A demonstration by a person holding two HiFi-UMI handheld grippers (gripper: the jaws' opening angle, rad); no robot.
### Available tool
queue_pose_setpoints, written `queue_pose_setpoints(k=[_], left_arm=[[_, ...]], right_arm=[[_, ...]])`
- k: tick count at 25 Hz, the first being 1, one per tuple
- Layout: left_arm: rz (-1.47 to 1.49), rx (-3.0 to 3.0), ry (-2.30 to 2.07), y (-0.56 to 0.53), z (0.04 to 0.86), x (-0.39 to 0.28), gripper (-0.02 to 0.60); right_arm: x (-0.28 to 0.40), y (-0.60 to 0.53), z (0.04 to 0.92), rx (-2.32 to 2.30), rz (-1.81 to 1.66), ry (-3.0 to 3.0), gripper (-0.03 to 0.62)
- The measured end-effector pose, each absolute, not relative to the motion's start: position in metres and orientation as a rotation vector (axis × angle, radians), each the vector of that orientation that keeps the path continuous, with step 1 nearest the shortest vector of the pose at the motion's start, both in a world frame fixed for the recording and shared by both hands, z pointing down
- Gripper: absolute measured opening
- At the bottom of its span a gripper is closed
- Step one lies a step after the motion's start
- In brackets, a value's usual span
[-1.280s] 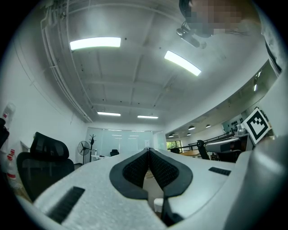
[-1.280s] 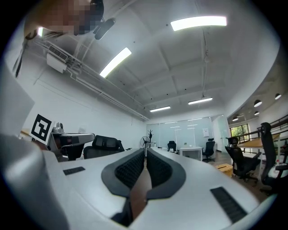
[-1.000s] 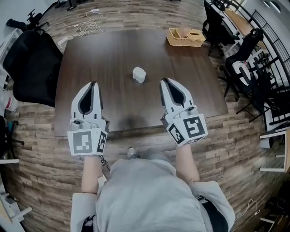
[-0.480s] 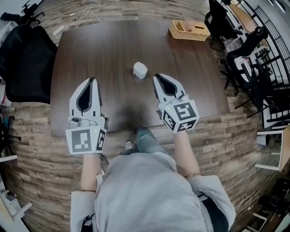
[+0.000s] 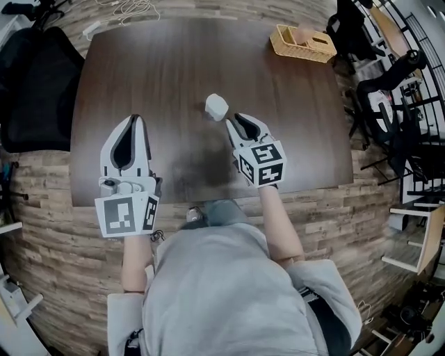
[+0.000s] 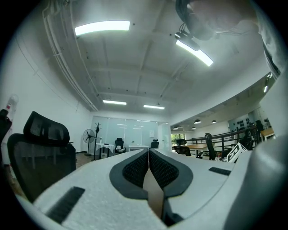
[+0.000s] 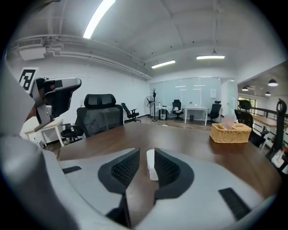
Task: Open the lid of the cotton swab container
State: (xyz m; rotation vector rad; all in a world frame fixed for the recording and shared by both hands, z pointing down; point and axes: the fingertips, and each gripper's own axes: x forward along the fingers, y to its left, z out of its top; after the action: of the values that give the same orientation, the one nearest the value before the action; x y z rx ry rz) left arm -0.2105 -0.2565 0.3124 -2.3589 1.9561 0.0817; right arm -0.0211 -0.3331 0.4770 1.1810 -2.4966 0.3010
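Observation:
The cotton swab container (image 5: 216,106) is a small white box with its lid down, standing near the middle of the dark wooden table (image 5: 167,62). My right gripper (image 5: 232,123) points at it from the near right, its tips just short of it and not touching. Its jaws are opening, a narrow gap between them with nothing inside. In the right gripper view the container (image 7: 151,167) shows through that gap, just beyond the right gripper (image 7: 146,152). My left gripper (image 5: 134,119) hovers over the table's near left, shut and empty. The left gripper (image 6: 148,152) is tilted up toward the room.
A wicker basket (image 5: 302,42) stands at the table's far right corner, also seen in the right gripper view as the basket (image 7: 229,131). A black office chair (image 5: 31,83) stands left of the table. More chairs (image 5: 389,104) crowd the right side. White cables (image 5: 128,8) lie on the floor beyond.
My right gripper has moved forward and left, up close to the container, and its jaws have parted slightly. The left gripper has barely shifted.

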Motion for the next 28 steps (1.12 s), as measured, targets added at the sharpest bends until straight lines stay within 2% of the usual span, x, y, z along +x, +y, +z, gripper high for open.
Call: queue_pose_setpoints(k=[10,28], left_arm=[[0.018,-2.303,2.084,-0.285,0.331,-0.223,0.011],[-0.117,-2.241,2.24,-0.305,0.362,-0.24,0.011]], right_arm=[[-0.026,-0.367,0.555,1.081,0.37,-2.397,0.206],[-0.042,-0.404,0.626,1.043,0.35,-2.311,0.213]])
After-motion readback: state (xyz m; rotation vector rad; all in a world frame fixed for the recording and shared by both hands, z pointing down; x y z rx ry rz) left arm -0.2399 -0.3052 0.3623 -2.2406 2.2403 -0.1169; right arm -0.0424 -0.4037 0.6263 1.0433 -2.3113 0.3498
